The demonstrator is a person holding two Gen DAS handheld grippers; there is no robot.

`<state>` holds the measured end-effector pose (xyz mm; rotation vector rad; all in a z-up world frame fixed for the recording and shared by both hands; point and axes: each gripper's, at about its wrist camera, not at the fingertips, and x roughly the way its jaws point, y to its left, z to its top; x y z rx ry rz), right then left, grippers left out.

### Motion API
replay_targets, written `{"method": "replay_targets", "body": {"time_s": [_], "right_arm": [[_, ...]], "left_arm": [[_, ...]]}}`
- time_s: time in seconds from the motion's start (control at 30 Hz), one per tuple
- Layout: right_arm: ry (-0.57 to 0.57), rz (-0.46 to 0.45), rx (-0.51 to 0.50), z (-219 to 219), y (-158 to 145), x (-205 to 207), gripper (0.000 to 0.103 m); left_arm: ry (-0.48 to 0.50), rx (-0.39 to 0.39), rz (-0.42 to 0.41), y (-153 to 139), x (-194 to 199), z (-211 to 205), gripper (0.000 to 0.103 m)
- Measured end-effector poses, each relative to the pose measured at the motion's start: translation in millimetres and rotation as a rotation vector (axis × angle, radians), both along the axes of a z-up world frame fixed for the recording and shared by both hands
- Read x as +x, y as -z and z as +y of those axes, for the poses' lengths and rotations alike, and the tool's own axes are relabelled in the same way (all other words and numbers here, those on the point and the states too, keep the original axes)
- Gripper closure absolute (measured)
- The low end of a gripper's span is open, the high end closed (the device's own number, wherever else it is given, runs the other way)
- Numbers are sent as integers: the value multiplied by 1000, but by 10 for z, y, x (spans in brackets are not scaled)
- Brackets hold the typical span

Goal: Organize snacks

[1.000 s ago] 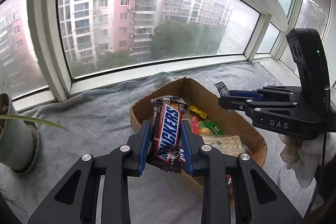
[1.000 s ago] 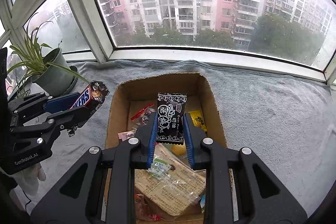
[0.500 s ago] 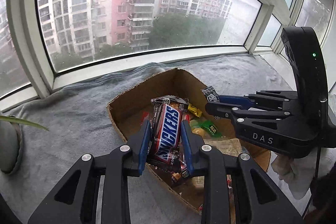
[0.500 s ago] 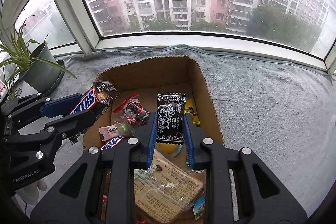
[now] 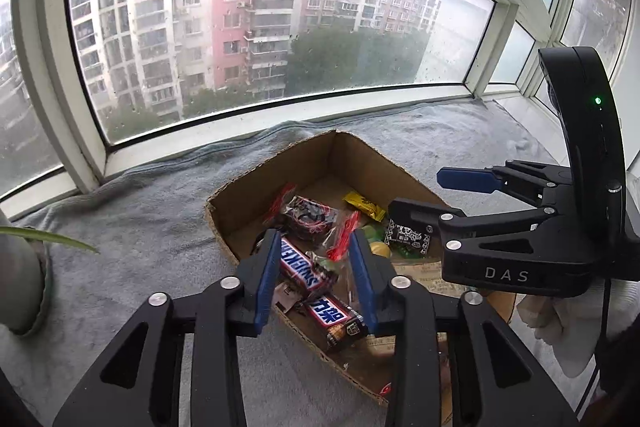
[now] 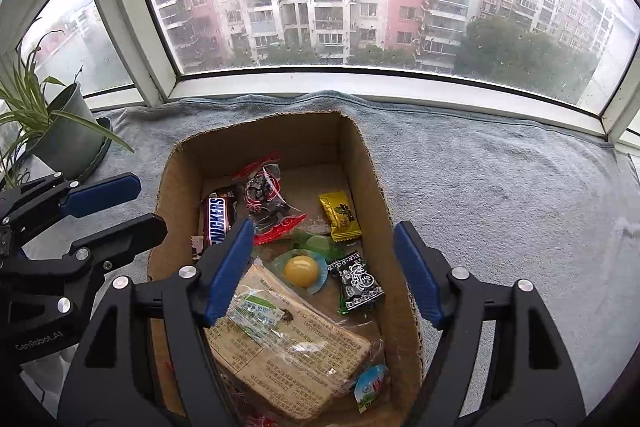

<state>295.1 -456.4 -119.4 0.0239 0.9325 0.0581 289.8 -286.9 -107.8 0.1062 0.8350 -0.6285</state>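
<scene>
A plant (image 6: 60, 131) stands at the far left on the grey towel (image 6: 500, 187), well apart from the work, so it is not in the way. Next comes the left gripper (image 5: 314, 275), its blue pads spread and nothing clamped between them; it hangs over the near left edge of the box (image 6: 176, 187), which is probably why the Snickers (image 6: 218, 219) lies just below it, flat against the left wall. A second bar (image 5: 336, 319) lies beside it, nearer the gripper.

In the middle of the box sits a red-and-black packet (image 6: 266, 195), with a yellow sweet (image 6: 340, 215) to its right, towards the far wall. Nearer lies a jelly cup (image 6: 302, 269), and just right of it the black packet (image 6: 358, 281). A flat cracker pack (image 6: 288, 343) fills the near end, and the loose items rest on or around it.

The right gripper (image 6: 324, 263) is wide open and empty, poised above the middle of the box, directly over the jelly cup and black packet. Its spread jaws suggest a piece let go there.

The box holds all the snacks I can see; the towel to its right is bare. I judge the gathering nearly done.
</scene>
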Motion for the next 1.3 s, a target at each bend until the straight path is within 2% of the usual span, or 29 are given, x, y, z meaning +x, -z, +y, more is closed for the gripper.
{"method": "replay_targets", "body": {"time_s": [0.03,0.3,0.43,0.47,0.5,0.57,0.83,0.9,0.97,1.1,1.2,1.23,1.3], "right_arm": [[3,-2,-6,-1,-10,-18,28],[47,-17,-27,-13,-139,-262,27],[53,-42,-1,20,-254,-467,27],[53,-48,8,33,-284,-517,24],[57,-57,13,47,-317,-568,15],[61,-86,24,86,-394,-680,9],[91,-170,40,293,-728,-1107,9],[111,-191,48,356,-812,-1244,0],[117,-209,63,427,-875,-1386,0],[119,-235,80,596,-967,-1662,0],[131,-244,52,736,-1025,-1843,0],[134,-243,44,772,-1037,-1893,0],[147,-247,11,849,-1070,-2001,0]], "left_arm": [[-1,-2,-5,-7,-11,5,56],[5,-3,-19,-79,-133,60,56],[6,-16,-32,-159,-245,163,56],[6,-22,-35,-185,-276,190,56],[8,-27,-39,-211,-307,216,56],[9,-27,-53,-256,-374,256,55],[1,-59,-77,-437,-685,512,55],[-7,-65,-92,-496,-792,602,55],[-24,-90,-92,-554,-896,723,47],[-57,-119,-115,-680,-1128,951,47],[-66,-119,-135,-769,-1310,1069,44],[-70,-118,-143,-796,-1373,1102,39],[-83,-118,-160,-832,-1498,1177,36]]}}
